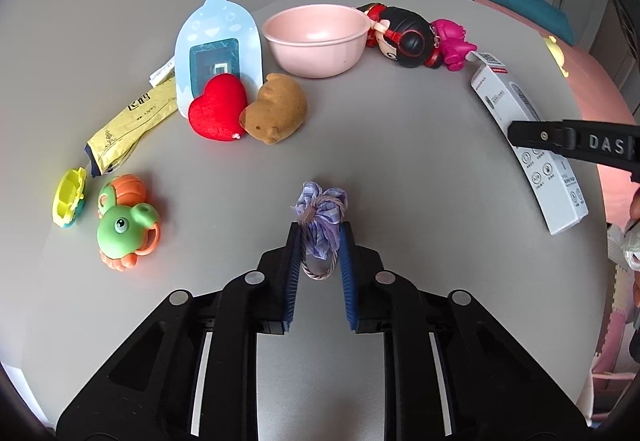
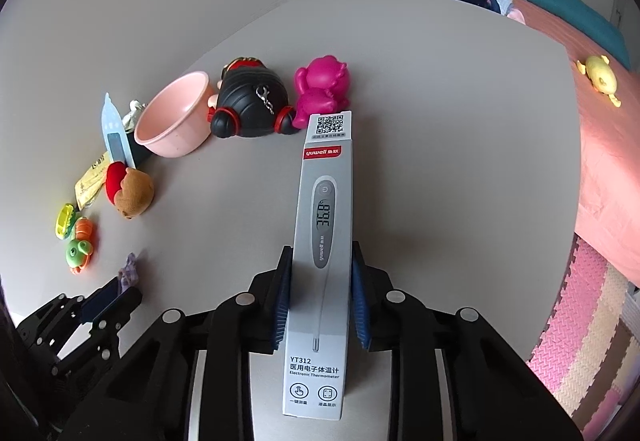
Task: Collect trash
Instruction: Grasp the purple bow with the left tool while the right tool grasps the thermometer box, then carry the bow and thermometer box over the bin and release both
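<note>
My left gripper (image 1: 320,237) is shut on a small purple cloth bundle tied with cord (image 1: 322,219), low over the grey table (image 1: 400,145). My right gripper (image 2: 320,265) is shut on a white thermometer box (image 2: 322,225), its fingers pressing the box's long sides. The box also shows at the right in the left wrist view (image 1: 532,145), with a finger of the right gripper across it. A yellow wrapper (image 1: 128,125) and a pale blue blister card (image 1: 220,49) lie at the far left. The left gripper (image 2: 110,295) and the bundle (image 2: 130,273) show at the lower left of the right wrist view.
A pink bowl (image 1: 318,39), a red heart (image 1: 218,111), a brown plush (image 1: 276,107), a black-haired doll (image 1: 404,35), a magenta toy (image 1: 454,43) and green, orange and yellow toys (image 1: 124,225) stand on the table. A pink bed (image 2: 608,161) and foam mats (image 2: 580,321) lie to the right.
</note>
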Demonstrator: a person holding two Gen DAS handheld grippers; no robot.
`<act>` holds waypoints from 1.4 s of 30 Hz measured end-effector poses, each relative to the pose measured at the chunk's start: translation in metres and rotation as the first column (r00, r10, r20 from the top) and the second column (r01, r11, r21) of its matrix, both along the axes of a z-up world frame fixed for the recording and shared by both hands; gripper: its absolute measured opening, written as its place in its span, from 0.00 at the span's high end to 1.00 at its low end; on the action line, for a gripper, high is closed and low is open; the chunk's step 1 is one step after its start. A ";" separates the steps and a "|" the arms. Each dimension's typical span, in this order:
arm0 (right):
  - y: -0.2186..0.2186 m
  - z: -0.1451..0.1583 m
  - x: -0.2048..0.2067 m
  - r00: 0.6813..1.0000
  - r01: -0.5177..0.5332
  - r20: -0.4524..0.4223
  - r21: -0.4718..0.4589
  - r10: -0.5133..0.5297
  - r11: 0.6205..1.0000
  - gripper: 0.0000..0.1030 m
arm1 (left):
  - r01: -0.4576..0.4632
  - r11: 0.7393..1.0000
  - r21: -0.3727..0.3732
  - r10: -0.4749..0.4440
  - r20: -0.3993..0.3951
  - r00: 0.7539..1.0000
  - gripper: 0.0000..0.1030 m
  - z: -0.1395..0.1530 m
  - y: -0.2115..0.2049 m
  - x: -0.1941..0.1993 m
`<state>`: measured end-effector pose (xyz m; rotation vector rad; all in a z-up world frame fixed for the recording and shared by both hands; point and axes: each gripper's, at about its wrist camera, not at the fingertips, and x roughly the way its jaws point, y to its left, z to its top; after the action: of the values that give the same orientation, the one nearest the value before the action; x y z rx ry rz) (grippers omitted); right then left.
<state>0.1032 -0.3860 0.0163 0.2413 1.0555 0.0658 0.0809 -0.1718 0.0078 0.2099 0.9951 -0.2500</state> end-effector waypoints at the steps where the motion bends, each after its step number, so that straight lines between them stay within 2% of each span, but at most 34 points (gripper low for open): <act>1: 0.000 0.002 -0.002 1.000 -0.004 0.010 -0.006 0.004 1.000 0.72 | -0.006 1.000 -0.007 0.006 0.005 1.000 0.84 0.001 0.000 0.000; 3: -0.001 0.007 -0.006 0.999 -0.012 0.033 -0.014 0.013 1.000 0.72 | -0.011 1.000 -0.022 0.012 0.011 1.000 0.84 0.005 -0.002 0.001; 6: -0.008 0.014 -0.014 0.999 -0.011 0.046 0.022 0.010 1.000 0.72 | -0.032 0.998 -0.048 0.032 0.003 0.999 0.84 0.010 -0.003 0.003; 9: -0.017 0.019 -0.022 0.998 -0.007 0.058 0.049 0.004 0.999 0.72 | -0.032 0.999 -0.034 0.033 0.022 0.999 0.84 0.016 -0.009 -0.001; 16: -0.050 0.032 -0.040 0.996 0.008 0.086 0.081 -0.015 0.997 0.72 | 0.059 0.997 -0.048 -0.056 0.063 0.996 0.84 0.037 -0.058 -0.014; 21: -0.092 0.045 -0.060 0.992 0.047 0.115 0.087 -0.057 0.995 0.72 | 0.149 0.987 -0.052 -0.145 0.076 0.987 0.84 0.048 -0.114 -0.022; 25: -0.128 0.051 -0.075 0.986 0.093 0.128 0.089 -0.104 0.992 0.72 | 0.236 0.969 -0.079 -0.230 0.078 0.970 0.84 0.054 -0.162 -0.032; 32: -0.197 0.049 -0.102 0.970 0.204 0.118 0.071 -0.211 0.976 0.72 | 0.353 0.931 -0.092 -0.350 0.049 0.936 0.84 0.049 -0.240 -0.048; 42: -0.265 0.035 -0.125 0.937 0.334 0.084 0.060 -0.338 0.941 0.72 | 0.499 0.861 -0.094 -0.503 -0.019 0.864 0.84 0.030 -0.326 -0.064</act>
<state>-0.0215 -0.6514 0.0510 0.4528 0.9079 -0.2069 0.0168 -0.4975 0.0382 0.3873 0.9562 -0.7779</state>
